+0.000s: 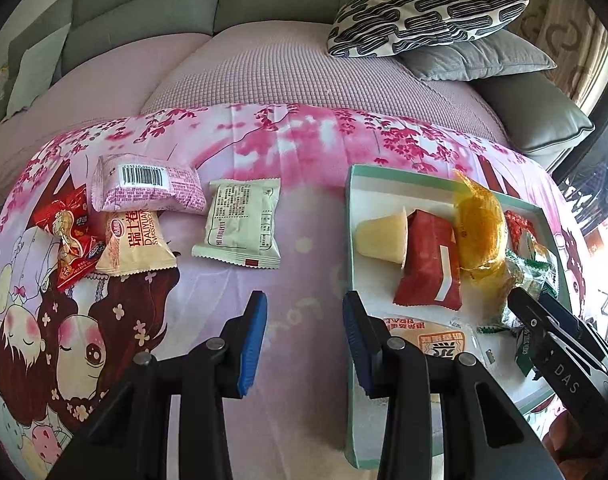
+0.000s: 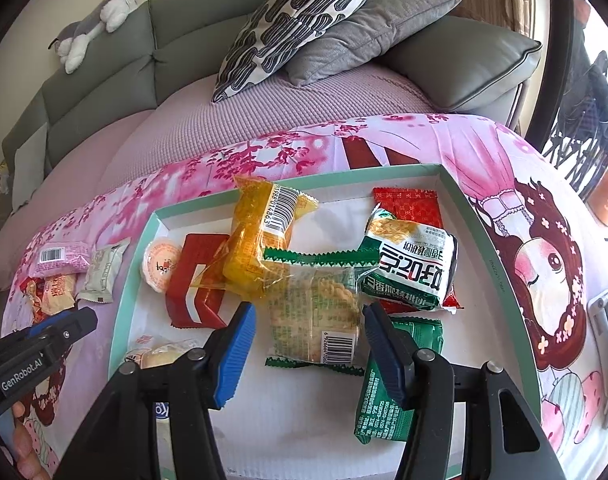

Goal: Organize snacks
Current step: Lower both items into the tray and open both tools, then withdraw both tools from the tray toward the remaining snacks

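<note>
Tray point(image 1: 357, 184) right on cloth point(image 1: 304, 152), loose packets point(image 1: 240, 224) left of it.

the left tool point(image 1: 304, 328) hangs over the pink cartoon-print cloth point(image 1: 296, 152) with nothing between its blue pads point(image 1: 252, 340), which stand apart. beyond it lie a pale cream packet point(image 1: 240, 226), a pink barcoded packet point(image 1: 148, 184), a beige packet point(image 1: 134, 246) and a red packet point(image 1: 66, 240), the last three touching. at right a green-rimmed tray point(image 1: 395, 176) holds a jelly cup point(image 1: 381, 238), a dark red packet point(image 1: 429, 260) and a yellow packet point(image 1: 479, 232). the right tool point(image 1: 521, 300) reaches in over the tray's right side.
</note>
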`<action>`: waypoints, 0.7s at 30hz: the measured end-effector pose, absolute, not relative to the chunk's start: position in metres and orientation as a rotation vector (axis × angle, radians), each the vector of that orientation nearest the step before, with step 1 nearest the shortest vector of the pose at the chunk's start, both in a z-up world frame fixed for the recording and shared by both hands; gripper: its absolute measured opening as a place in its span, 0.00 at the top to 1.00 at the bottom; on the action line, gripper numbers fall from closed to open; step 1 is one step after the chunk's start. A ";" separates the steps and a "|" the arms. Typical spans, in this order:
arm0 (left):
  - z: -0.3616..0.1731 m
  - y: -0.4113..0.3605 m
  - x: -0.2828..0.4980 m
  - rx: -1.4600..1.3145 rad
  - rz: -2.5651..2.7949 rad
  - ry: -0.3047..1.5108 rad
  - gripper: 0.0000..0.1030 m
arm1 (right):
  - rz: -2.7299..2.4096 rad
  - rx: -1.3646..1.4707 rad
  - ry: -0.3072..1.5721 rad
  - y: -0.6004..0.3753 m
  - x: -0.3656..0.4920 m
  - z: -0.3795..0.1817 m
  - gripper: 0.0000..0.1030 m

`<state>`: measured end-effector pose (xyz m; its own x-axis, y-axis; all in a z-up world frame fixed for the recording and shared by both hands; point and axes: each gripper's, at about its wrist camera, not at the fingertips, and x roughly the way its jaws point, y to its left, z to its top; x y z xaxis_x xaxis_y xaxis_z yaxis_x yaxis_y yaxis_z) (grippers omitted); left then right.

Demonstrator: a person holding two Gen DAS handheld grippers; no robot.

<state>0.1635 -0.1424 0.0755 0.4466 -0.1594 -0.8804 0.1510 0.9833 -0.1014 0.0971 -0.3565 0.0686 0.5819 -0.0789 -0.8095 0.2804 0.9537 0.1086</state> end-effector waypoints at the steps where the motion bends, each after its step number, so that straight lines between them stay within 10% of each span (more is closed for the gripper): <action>1: 0.075 -0.142 0.164 -0.008 -0.186 1.094 0.60 | -0.212 0.231 0.930 -0.356 0.097 0.068 0.37; 9: 0.072 -0.141 0.165 0.004 -0.164 1.080 0.39 | -0.215 0.229 0.930 -0.356 0.095 0.068 0.29; 14: 0.073 -0.140 0.166 0.015 -0.146 1.052 0.16 | -0.217 0.253 0.906 -0.359 0.093 0.069 0.00; 21: 0.074 -0.140 0.166 0.017 -0.135 1.006 0.02 | -0.217 0.274 0.887 -0.362 0.092 0.071 0.00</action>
